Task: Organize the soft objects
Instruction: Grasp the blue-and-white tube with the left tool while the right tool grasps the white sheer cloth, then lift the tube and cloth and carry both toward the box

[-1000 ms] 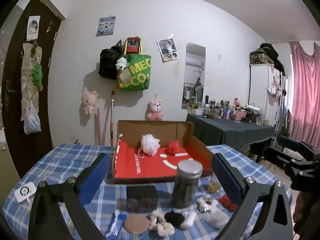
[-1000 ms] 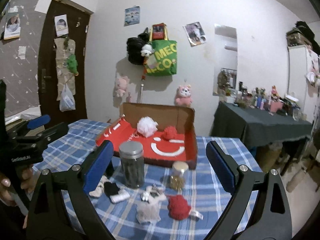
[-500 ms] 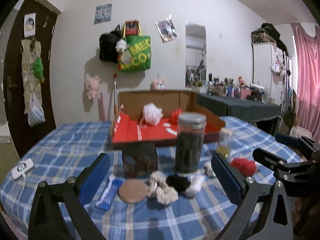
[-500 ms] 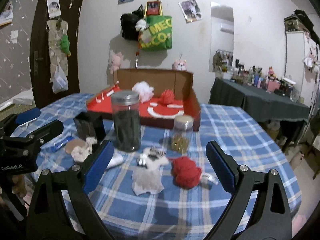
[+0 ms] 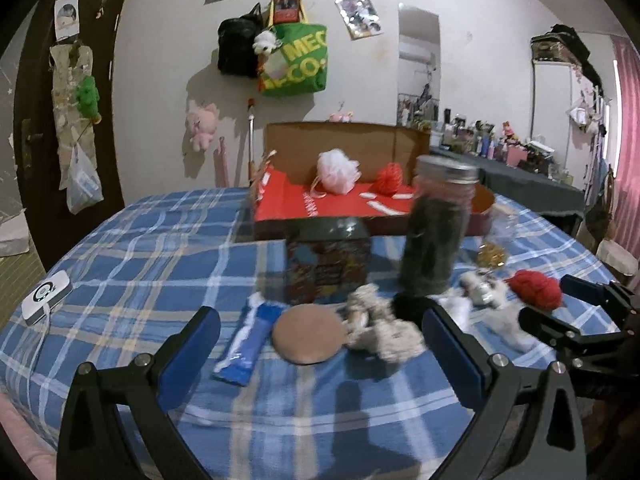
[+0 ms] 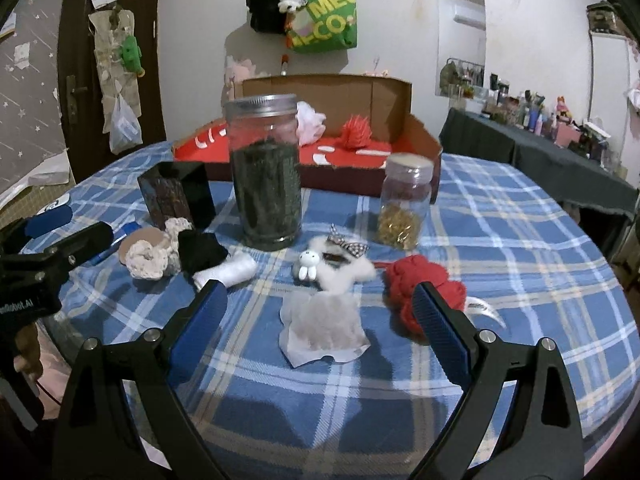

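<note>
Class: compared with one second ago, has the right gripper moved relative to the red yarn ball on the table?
Yes. The right gripper has come down and closer to the table; the red yarn ball now sits beside its right finger.

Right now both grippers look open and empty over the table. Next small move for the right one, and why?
Probably ease the right gripper forward and down onto the white mesh pouch. Its jaws are open and already straddle the pouch, which lies loose on the checked cloth. The open box beyond already holds a white pouf and red pouf, so it seems the destination.

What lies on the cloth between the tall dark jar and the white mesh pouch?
In the right wrist view, a white fluffy toy with a checked bow lies between the tall dark jar and the white mesh pouch.
</note>
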{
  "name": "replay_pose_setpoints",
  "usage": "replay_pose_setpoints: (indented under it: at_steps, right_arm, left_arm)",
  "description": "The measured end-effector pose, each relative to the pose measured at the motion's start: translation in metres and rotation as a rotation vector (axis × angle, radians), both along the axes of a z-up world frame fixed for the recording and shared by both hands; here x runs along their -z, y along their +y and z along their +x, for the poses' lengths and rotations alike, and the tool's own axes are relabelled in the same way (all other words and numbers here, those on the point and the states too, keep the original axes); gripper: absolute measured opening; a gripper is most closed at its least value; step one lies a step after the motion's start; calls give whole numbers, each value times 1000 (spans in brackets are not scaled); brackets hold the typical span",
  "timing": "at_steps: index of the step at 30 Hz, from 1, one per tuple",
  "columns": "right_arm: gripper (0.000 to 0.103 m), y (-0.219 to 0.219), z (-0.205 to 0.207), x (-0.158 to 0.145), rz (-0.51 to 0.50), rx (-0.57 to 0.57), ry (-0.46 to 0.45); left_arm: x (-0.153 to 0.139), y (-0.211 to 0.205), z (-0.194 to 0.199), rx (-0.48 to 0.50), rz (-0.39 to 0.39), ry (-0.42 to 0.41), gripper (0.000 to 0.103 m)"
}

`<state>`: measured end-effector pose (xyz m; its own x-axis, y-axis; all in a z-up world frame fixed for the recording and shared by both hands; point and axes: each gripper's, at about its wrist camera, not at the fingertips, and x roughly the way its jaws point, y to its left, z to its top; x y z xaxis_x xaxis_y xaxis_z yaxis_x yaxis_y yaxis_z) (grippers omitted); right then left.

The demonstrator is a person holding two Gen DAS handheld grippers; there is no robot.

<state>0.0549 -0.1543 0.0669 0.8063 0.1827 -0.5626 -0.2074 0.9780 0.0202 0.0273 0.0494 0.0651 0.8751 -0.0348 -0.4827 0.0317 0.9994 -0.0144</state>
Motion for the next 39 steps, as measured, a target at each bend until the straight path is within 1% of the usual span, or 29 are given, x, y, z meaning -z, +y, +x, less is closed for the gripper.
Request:
replay_pose_setpoints:
  at_steps: [7, 11, 13, 15, 16, 18, 19, 20, 21, 22, 23, 24, 27, 31, 33, 37, 39]
  right_arm:
    - [95, 2, 11, 13, 17, -9, 65]
    - [94, 4, 14, 19, 14, -19, 82]
    - [90, 6, 16, 20, 9, -26, 84]
    - [76, 7, 16, 22, 6, -35, 84]
    - [74, 8, 17, 23, 2, -41, 82]
    - [61, 9, 19, 25, -4, -51, 92]
    - [58, 9, 21, 27, -2, -57, 101]
    - [49, 9, 22, 29, 4, -63, 110]
    - [44, 9, 23, 31, 6, -65, 116]
    - [35, 9, 23, 32, 2, -64, 114]
    - [32, 9, 23, 33, -3, -65, 111]
    - [28, 8, 23, 33, -5, -68, 108]
    - [23, 6, 21, 32, -9, -84, 96]
    - [21, 5, 17, 30, -7, -101, 78]
    - [21, 4, 16, 29, -1, -107, 75]
    - [21, 2, 14, 22, 20, -117, 58]
    - [21, 1, 13, 17, 31, -122, 45]
  left_arm:
    - [14, 25, 13, -35, 14, 80, 103]
    - [23, 38, 20, -51, 10, 117, 103]
    - [26, 41, 22, -43, 12, 126, 103]
    - [28, 43, 25, -34, 21, 132, 96]
    - [28, 43, 26, -28, 25, 137, 92]
    - [33, 45, 31, -18, 27, 165, 75]
    - [36, 46, 34, -9, 23, 183, 71]
    - [38, 47, 35, 12, 3, 190, 63]
    - [39, 48, 35, 33, -16, 192, 54]
    - [38, 47, 35, 53, -27, 194, 48]
    - [37, 46, 34, 64, -30, 194, 36]
    - [35, 44, 33, 65, -22, 187, 26]
    - [32, 42, 31, 69, -17, 180, 24]
    - [23, 41, 27, 67, -25, 157, 21]
    - [14, 39, 22, 68, -23, 131, 21]
    - [-4, 30, 13, 107, -25, 82, 21]
    - [-11, 20, 9, 149, -32, 63, 21]
